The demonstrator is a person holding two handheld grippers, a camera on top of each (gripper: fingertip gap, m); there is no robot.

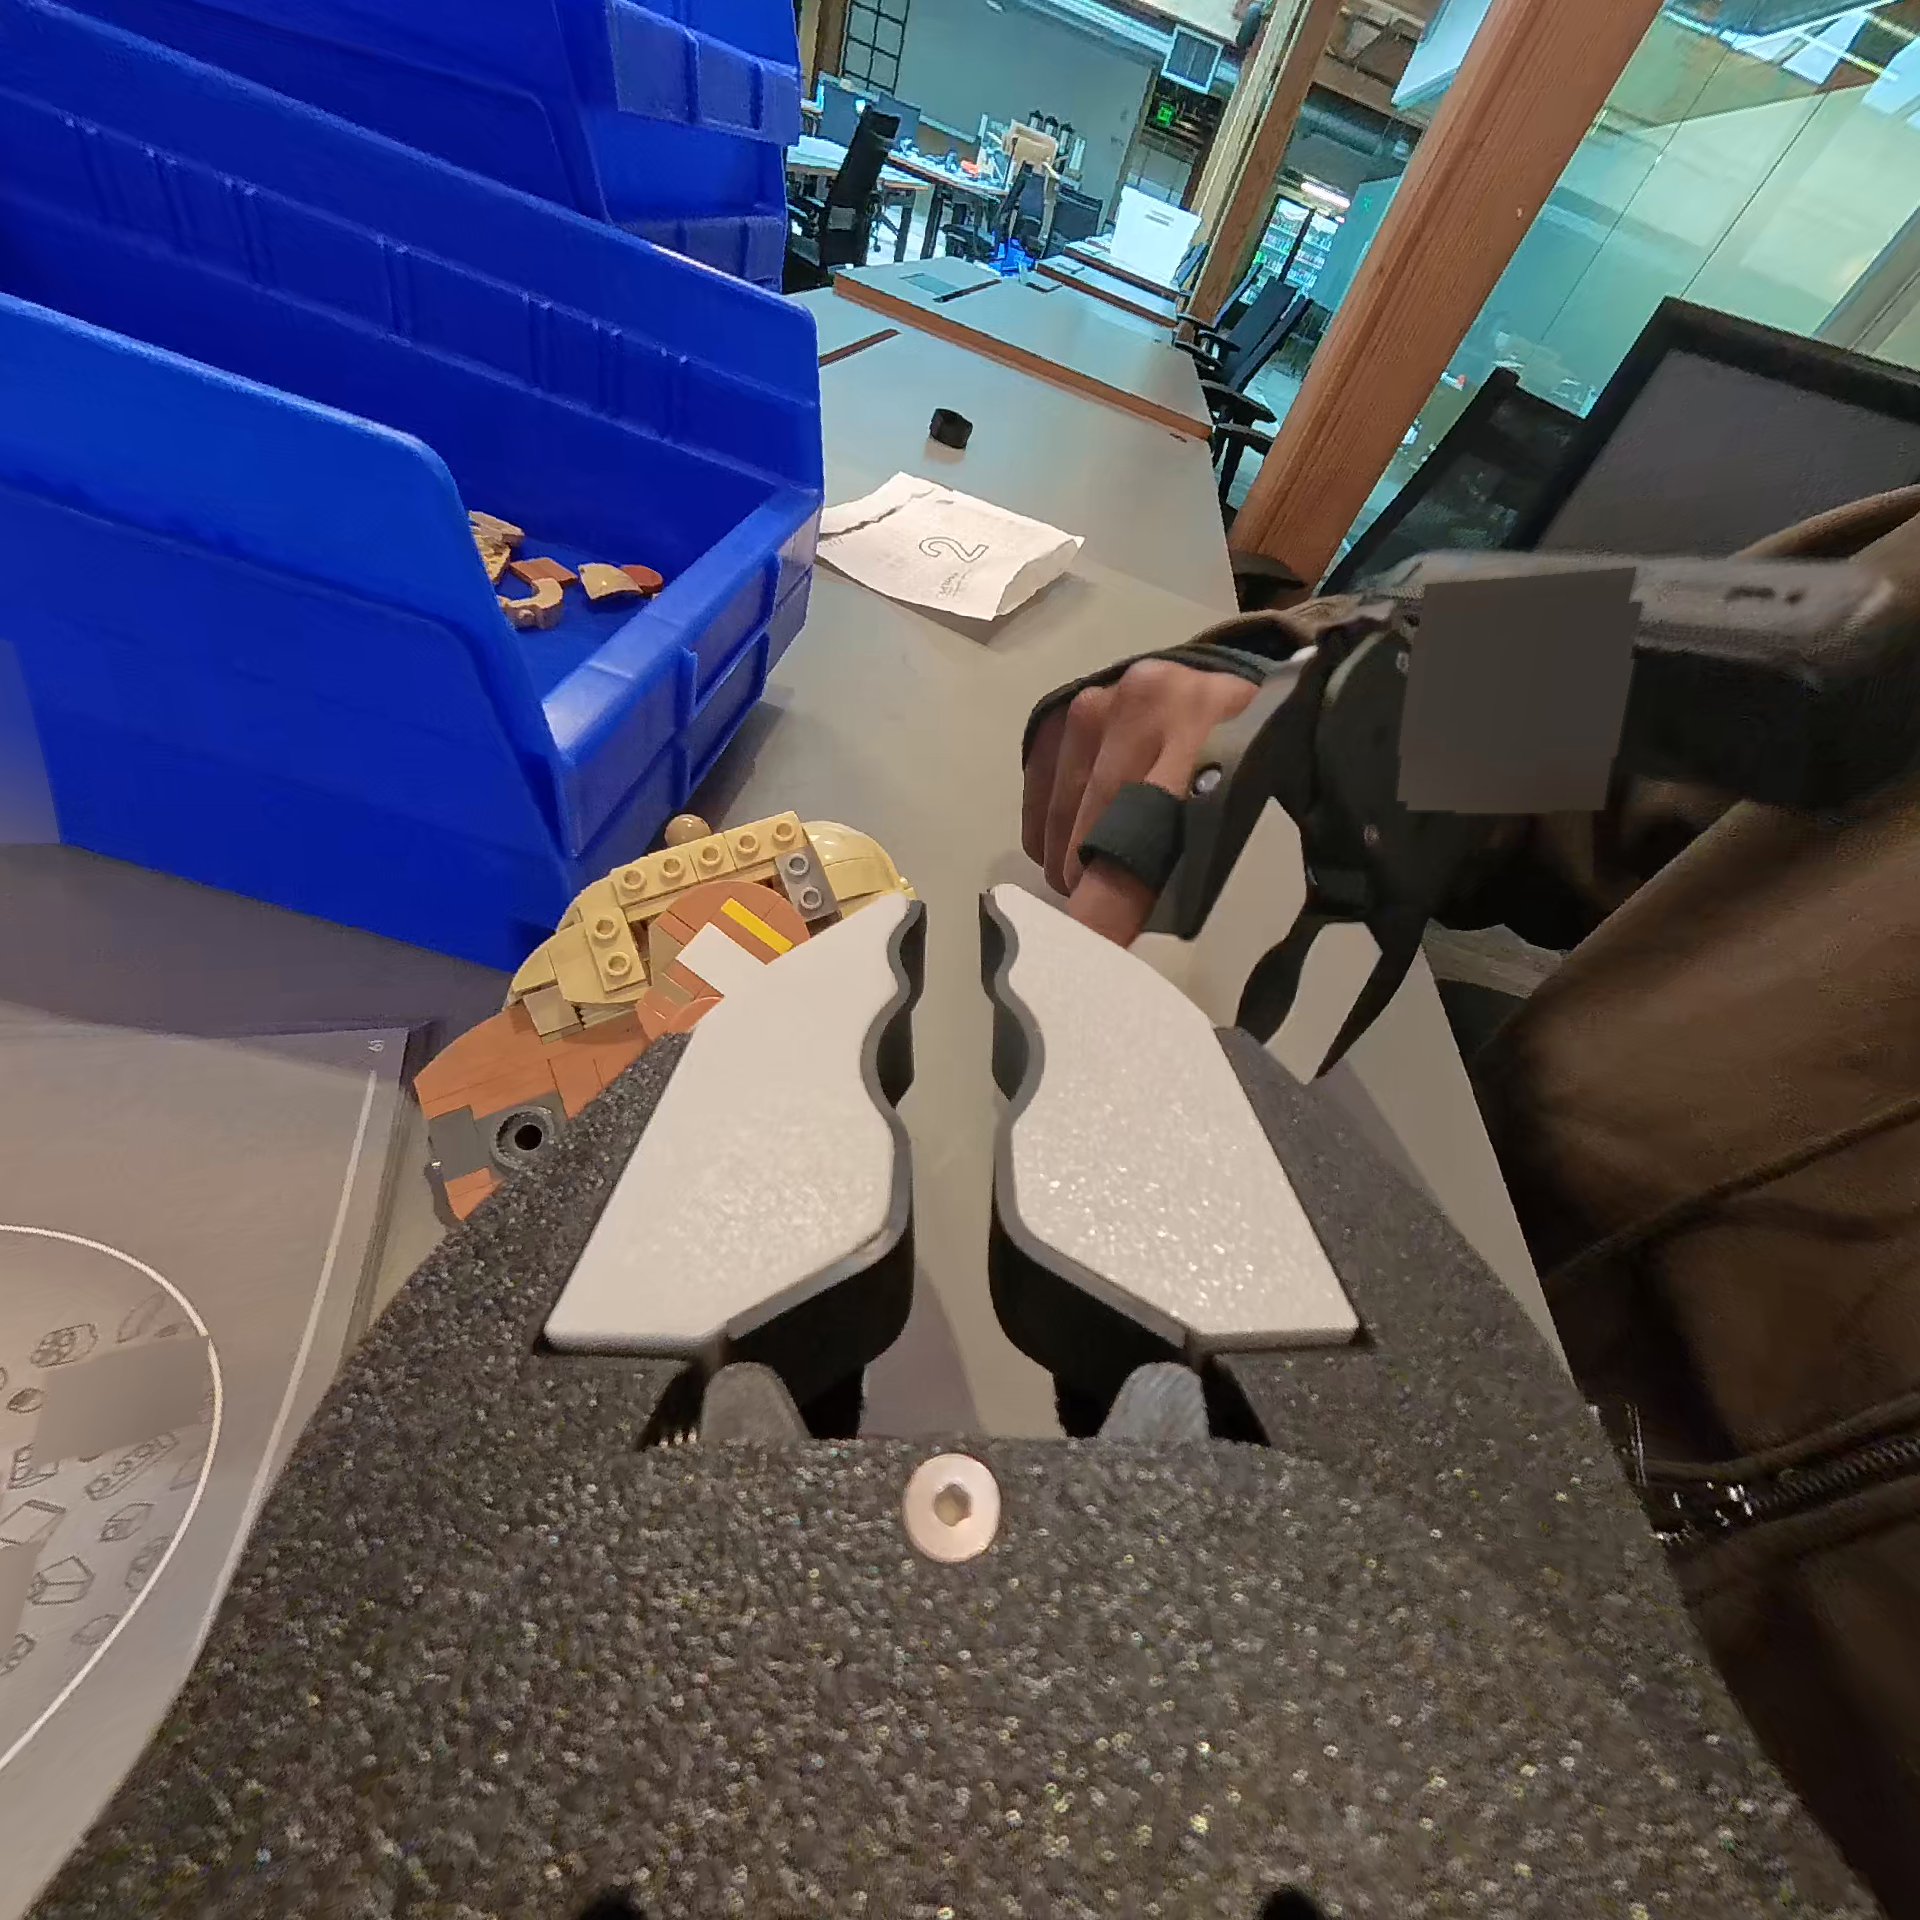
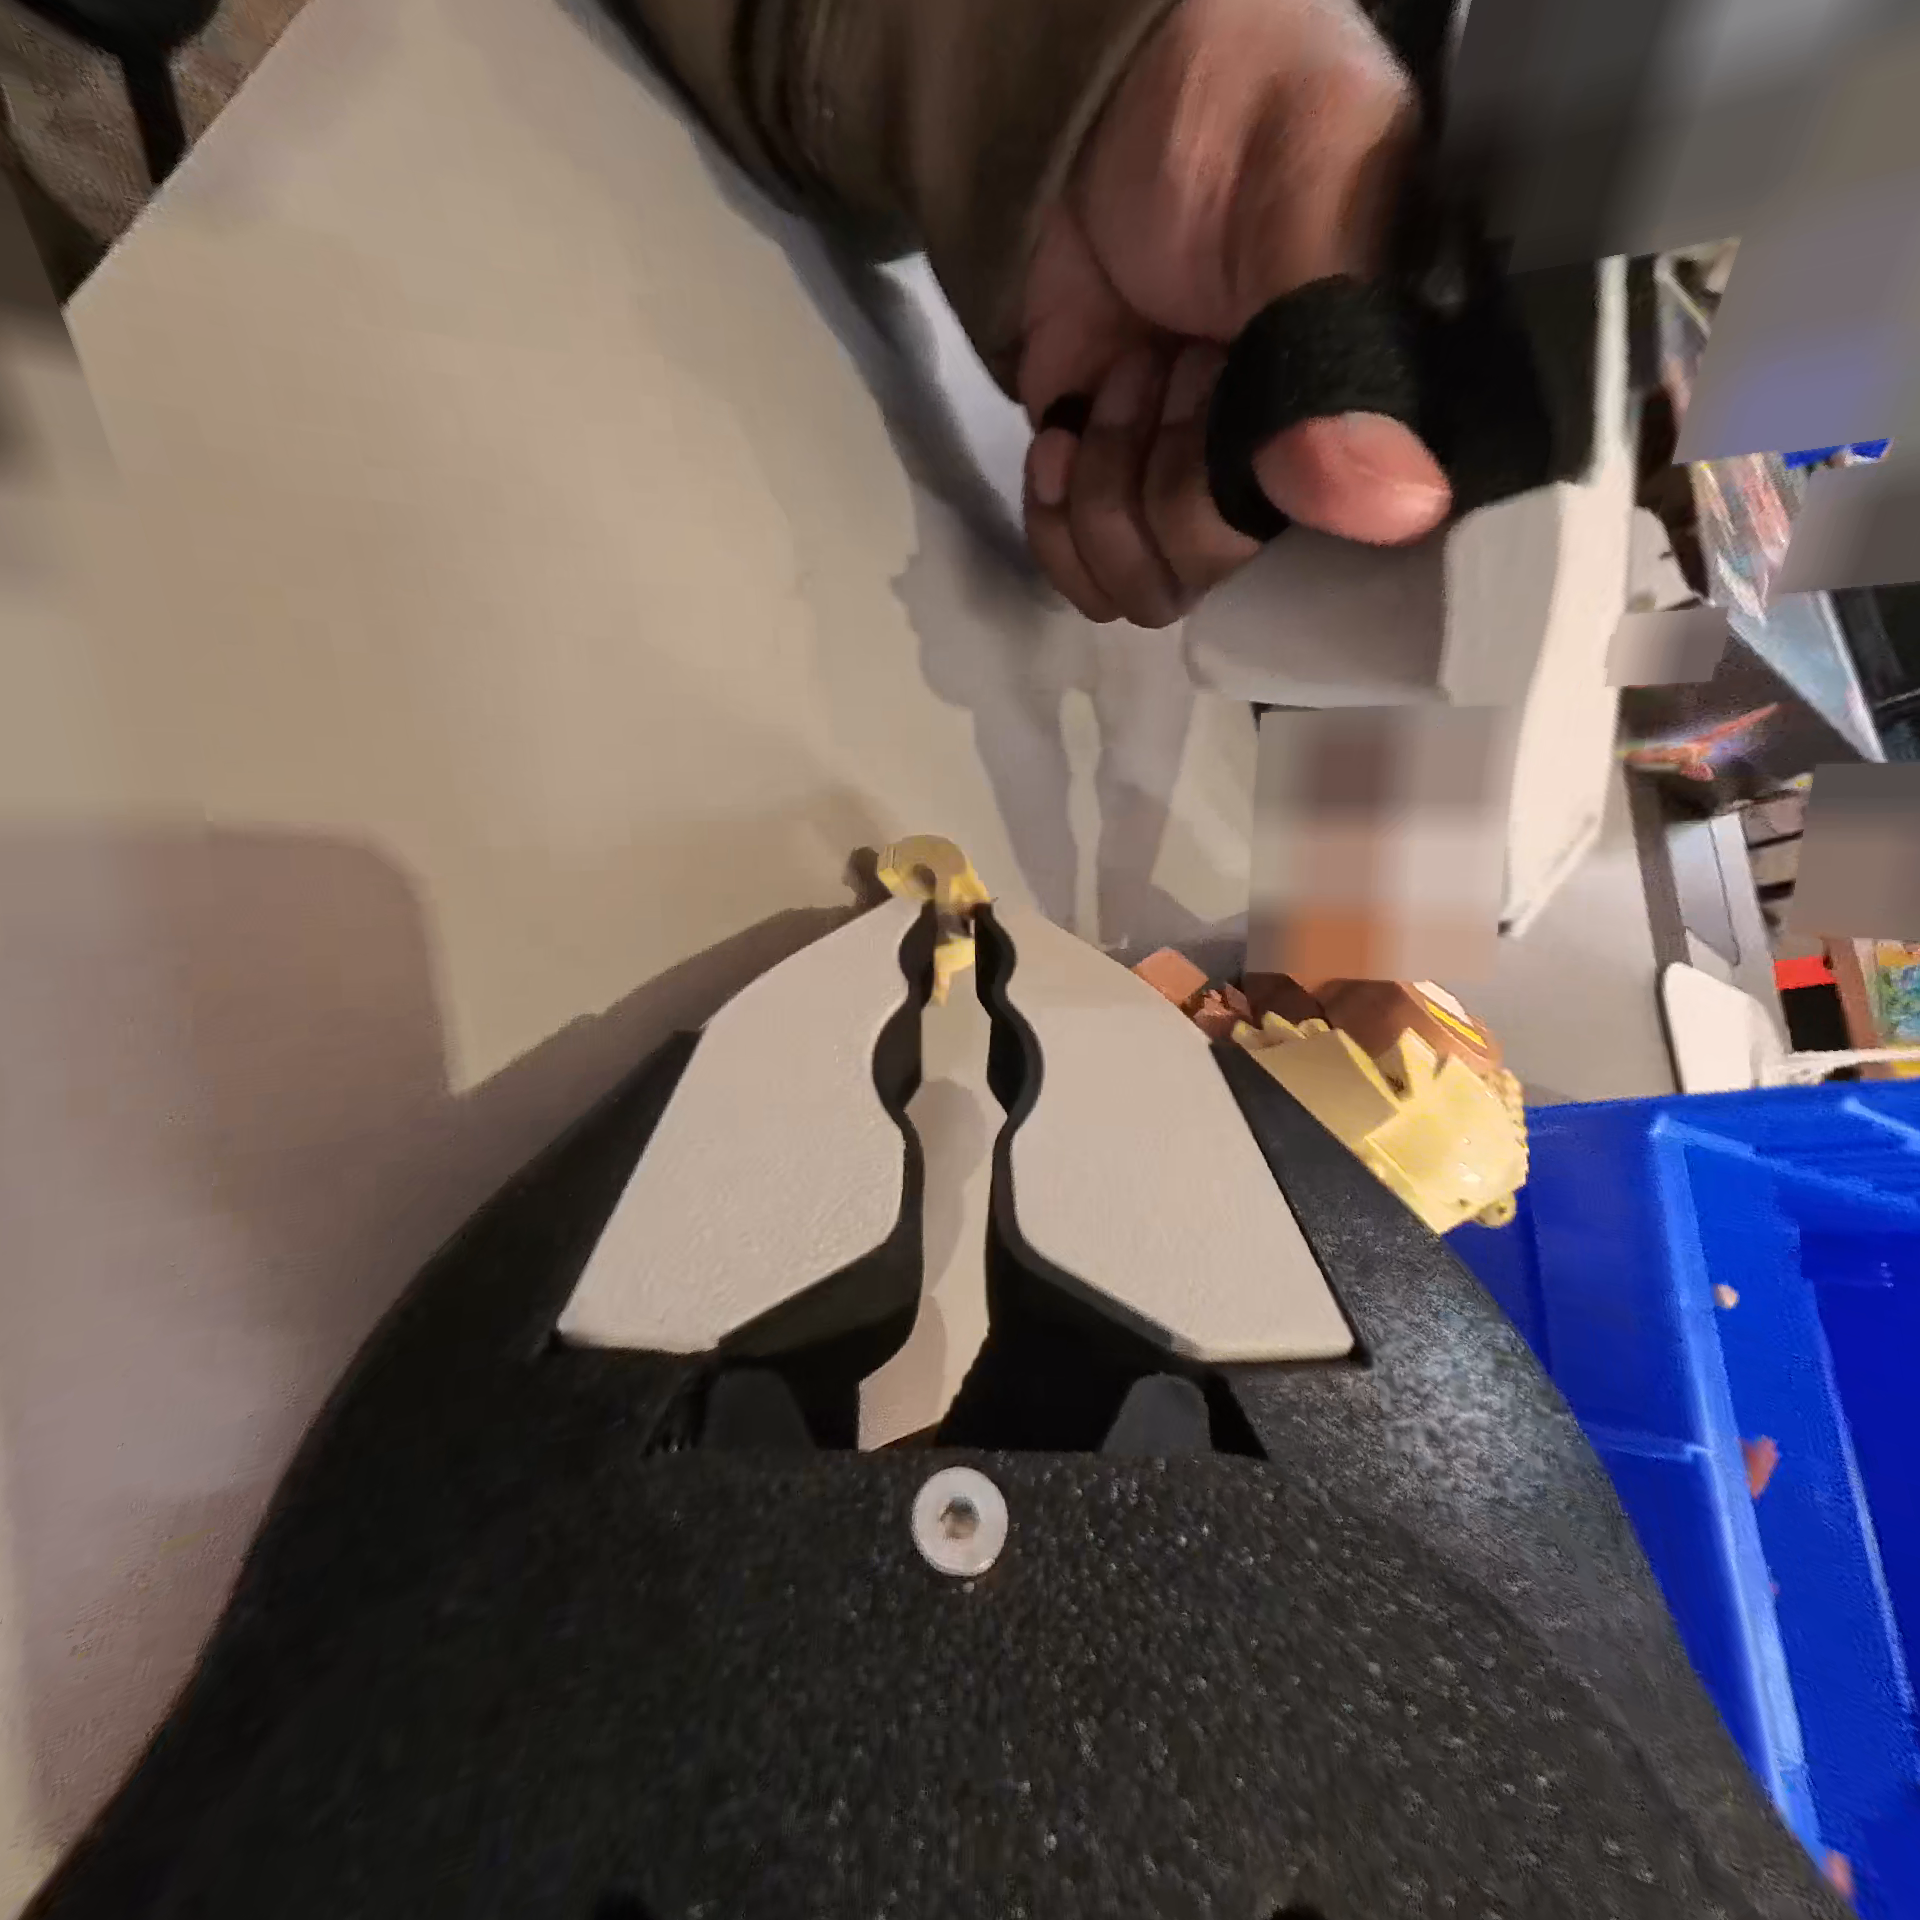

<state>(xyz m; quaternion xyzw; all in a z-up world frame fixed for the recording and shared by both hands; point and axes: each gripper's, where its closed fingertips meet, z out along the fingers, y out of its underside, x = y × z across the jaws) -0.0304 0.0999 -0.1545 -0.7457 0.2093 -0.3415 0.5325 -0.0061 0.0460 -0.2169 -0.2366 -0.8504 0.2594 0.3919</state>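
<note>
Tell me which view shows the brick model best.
Left wrist view: the tan and brown brick model lies sharp on the table beside the blue bin, studs visible. Right wrist view shows only a blurred part, partly under a mosaic patch.

Open-plan office w/ a long grey matte tabletop (image 1: 935,707) running toward the back. Thick reddish-brown wooden post (image 1: 1434,270) stands at right, beside greenish glass partition walls (image 1: 1714,208). Further desks w/ wood-edged tops (image 1: 997,301) and black office chairs (image 1: 857,177) fill the rear. Dark framed monitor (image 1: 1745,436) at right edge. Light is soft, even, indoor.
</note>
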